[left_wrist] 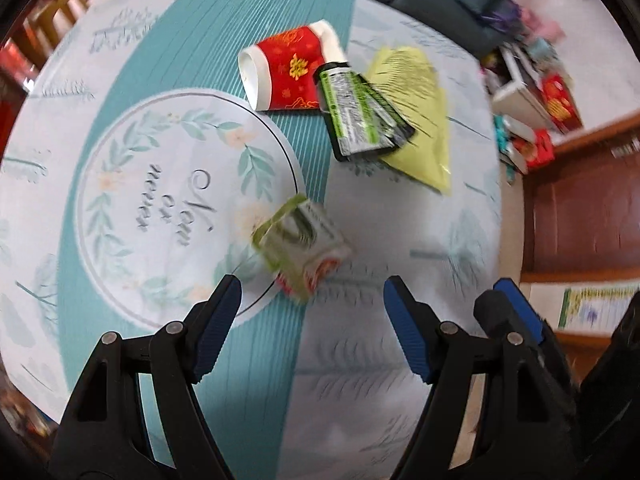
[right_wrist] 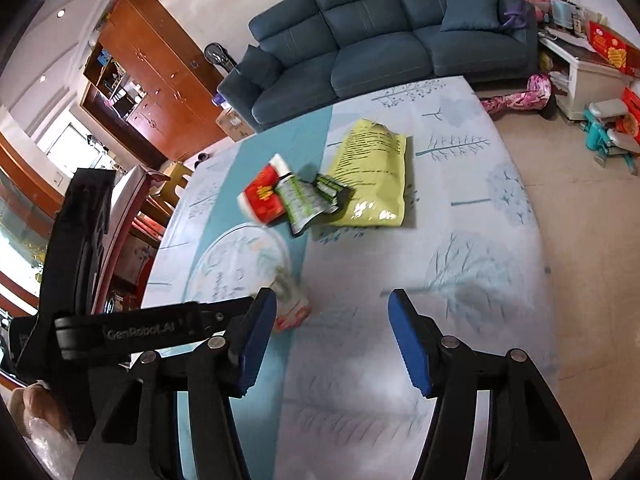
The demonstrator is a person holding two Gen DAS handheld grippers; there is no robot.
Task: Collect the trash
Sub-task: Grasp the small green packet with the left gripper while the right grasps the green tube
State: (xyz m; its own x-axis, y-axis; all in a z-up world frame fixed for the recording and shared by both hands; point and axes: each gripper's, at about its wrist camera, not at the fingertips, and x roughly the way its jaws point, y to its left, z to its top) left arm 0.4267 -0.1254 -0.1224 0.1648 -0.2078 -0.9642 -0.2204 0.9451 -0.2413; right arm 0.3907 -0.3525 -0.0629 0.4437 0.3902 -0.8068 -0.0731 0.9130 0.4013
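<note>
A round counter (left_wrist: 120,60) covered in a pale cloth printed with teal bands, trees and a leafy wreath circle (left_wrist: 188,208) carries all the trash. Taking that wreath circle as the landmark, a small crumpled green-and-white drink carton with a red base (left_wrist: 302,246) lies tilted on the circle's rim nearest the left gripper (left_wrist: 312,326), blurred in both views. Beyond the circle's far edge, a red paper cup with gold print and a white rim (left_wrist: 286,70) lies on its side; a black-and-green foil wrapper (left_wrist: 360,114) overlaps the cup's side and also rests partly on a flat yellow-green plastic bag (left_wrist: 416,112), which lies farthest from the circle. The left gripper's blue-padded jaws stand wide apart and hold nothing, hovering just short of the carton. In the right wrist view, the right gripper (right_wrist: 332,338) likewise has its jaws spread wide and empty, above the cloth beside the circle, with the carton (right_wrist: 290,296) just past its left pad and the left gripper's black body (right_wrist: 120,328) close alongside. A dark blue three-seat sofa (right_wrist: 380,36) stands behind the counter, well past the circle.
</note>
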